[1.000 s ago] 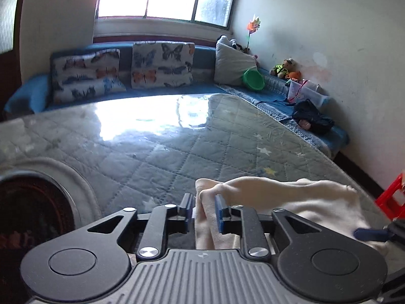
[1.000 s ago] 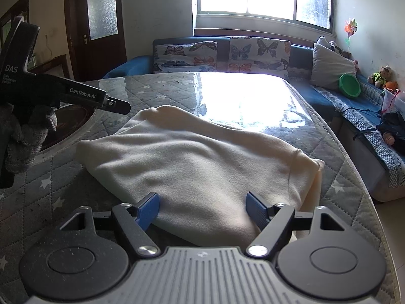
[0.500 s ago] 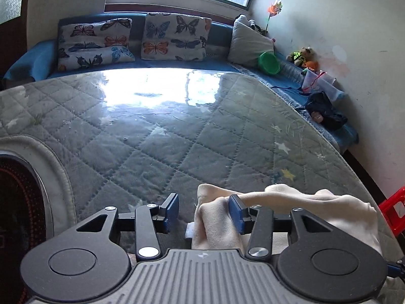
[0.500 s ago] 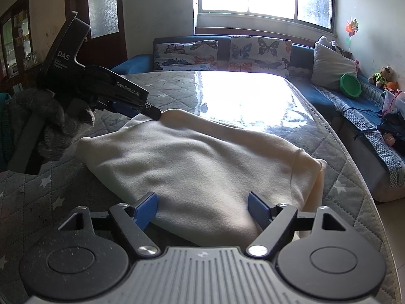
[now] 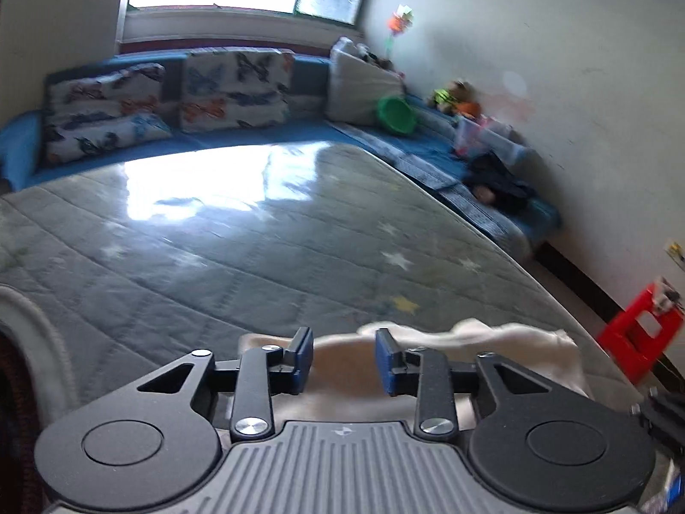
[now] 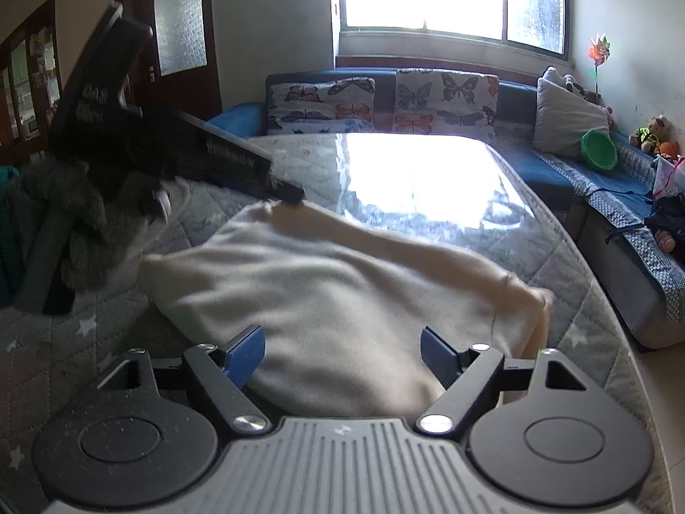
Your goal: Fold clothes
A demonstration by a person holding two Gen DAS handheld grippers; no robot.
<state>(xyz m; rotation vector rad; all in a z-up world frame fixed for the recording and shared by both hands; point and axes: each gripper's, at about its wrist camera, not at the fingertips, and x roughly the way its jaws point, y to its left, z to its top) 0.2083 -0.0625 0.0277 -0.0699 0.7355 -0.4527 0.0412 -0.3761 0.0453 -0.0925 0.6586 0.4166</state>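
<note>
Nearest you, your right gripper [image 6: 342,357] hangs over the near edge of the cream garment [image 6: 342,300], its blue pads spread wide with nothing pressed between them; it has held that pose for the past second. The cream garment lies flat on the grey quilted mattress [image 6: 556,257], already doubled into a thick slab, with a fold edge drooping at the right end.

Your left gripper [image 5: 342,360] is where the change is. A second ago its pads pinched a ridge of the garment's far-left corner; they let go, and now the jaws are closing again, with cloth lying between the pads but not yet squeezed. From the right wrist view, that gripper's tip [image 6: 291,195] sits right at the garment's far-left corner, which is raised a little off the mattress. I read this as a re-grip: you lost or adjusted the corner, so the next fold cannot start until the pinch is firm.

Beyond the garment, at the far right of the blue sofa [image 6: 556,171], a green bowl [image 6: 599,150] leans against a grey cushion [image 6: 565,124]; I cannot tell whether it holds anything. Further right, a clear plastic tub [image 5: 483,137] holds something I can't make out.
</note>
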